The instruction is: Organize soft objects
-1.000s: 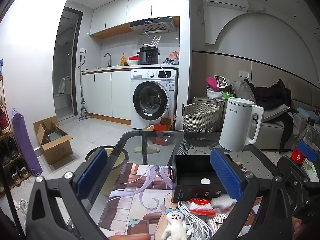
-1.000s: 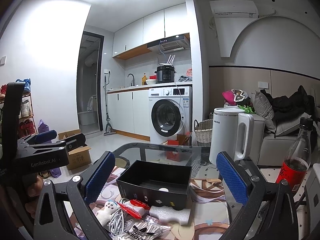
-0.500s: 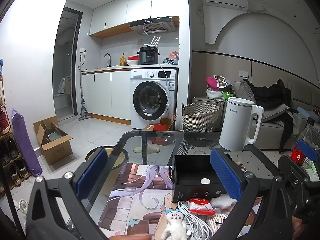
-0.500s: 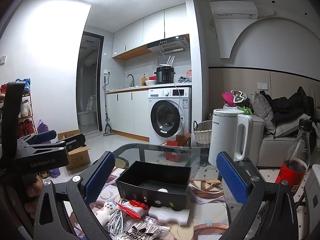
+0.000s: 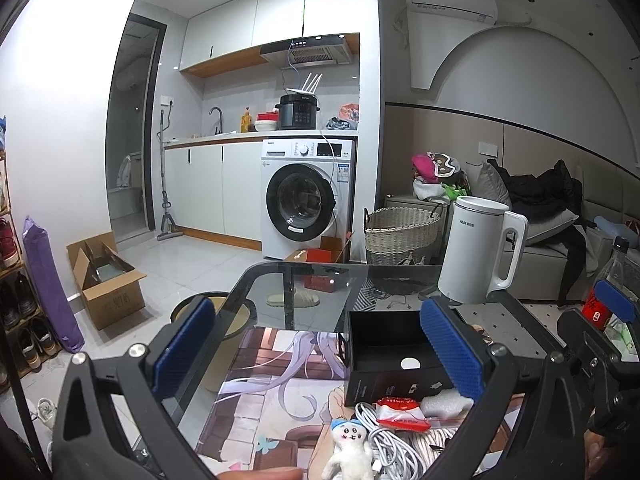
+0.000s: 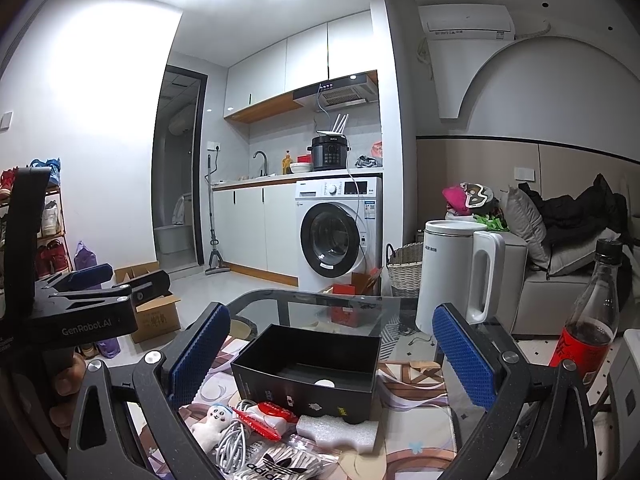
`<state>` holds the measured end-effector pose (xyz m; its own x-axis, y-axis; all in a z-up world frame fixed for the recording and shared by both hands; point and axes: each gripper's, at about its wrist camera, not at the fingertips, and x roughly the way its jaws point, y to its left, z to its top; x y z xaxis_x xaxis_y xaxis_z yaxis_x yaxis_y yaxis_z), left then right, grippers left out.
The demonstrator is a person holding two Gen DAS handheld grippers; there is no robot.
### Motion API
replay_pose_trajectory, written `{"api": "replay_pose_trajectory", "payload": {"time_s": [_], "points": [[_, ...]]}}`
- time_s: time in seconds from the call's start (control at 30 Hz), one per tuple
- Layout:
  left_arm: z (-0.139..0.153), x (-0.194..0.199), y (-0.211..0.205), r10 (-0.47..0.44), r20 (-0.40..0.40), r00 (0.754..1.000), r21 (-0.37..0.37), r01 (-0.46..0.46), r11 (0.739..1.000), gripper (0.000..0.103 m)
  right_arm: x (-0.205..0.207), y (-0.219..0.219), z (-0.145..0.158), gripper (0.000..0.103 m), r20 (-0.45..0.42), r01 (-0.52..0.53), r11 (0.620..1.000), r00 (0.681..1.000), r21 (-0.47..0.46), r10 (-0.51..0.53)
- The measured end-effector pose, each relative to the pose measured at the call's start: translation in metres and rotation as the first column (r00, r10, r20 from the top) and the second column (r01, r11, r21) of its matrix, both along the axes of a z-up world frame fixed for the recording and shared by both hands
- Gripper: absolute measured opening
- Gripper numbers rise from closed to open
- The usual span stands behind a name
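An open black box (image 6: 308, 364) stands on a glass table with a printed mat (image 5: 264, 392). In front of it lie a small white plush doll (image 6: 210, 426), a white foam block (image 6: 338, 432), a red-and-white packet (image 6: 272, 416), a coiled white cable (image 6: 232, 444) and an Adidas bag (image 6: 280, 464). The box (image 5: 392, 364), doll (image 5: 348, 448), packet (image 5: 402, 412) and foam (image 5: 446, 400) also show in the left wrist view. My left gripper (image 5: 316, 348) is open and empty above the mat. My right gripper (image 6: 330, 356) is open and empty above the box.
A white electric kettle (image 6: 456, 276) stands behind the box on the right. A cola bottle (image 6: 588, 320) stands at the far right. Beyond the table are a washing machine (image 5: 306, 200), a wicker basket (image 5: 402, 236), a cardboard box (image 5: 106, 280) and a sofa.
The right wrist view has shifted very slightly; the kettle sits a little further left. The left gripper and all the objects have not moved.
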<state>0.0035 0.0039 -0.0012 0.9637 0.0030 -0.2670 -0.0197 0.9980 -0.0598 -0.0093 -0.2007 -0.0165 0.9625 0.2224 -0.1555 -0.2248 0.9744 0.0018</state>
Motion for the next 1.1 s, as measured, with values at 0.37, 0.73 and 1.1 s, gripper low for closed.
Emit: {"api": "replay_pose_trajectory", "payload": {"time_s": [0.37,0.73,1.1], "points": [[0.000,-0.001,0.002,-0.012,0.003,1.000,-0.029,0.013,1.000,0.103,-0.001,0.000,0.000,0.103,0.001,0.002,1.000,1.000,0.000,-0.002],[0.012,-0.007,0.009,-0.028,0.052,0.998,-0.051,0.030,0.998,0.103,0.001,-0.006,0.008,0.103,0.002,-0.001,0.999,1.000,0.034,0.001],[0.006,0.027,0.017,-0.015,-0.141,0.990,-0.066,0.006,0.998,0.103,0.007,-0.004,0.019,0.103,-0.008,-0.033,0.999,0.999,-0.018,0.033]]}}
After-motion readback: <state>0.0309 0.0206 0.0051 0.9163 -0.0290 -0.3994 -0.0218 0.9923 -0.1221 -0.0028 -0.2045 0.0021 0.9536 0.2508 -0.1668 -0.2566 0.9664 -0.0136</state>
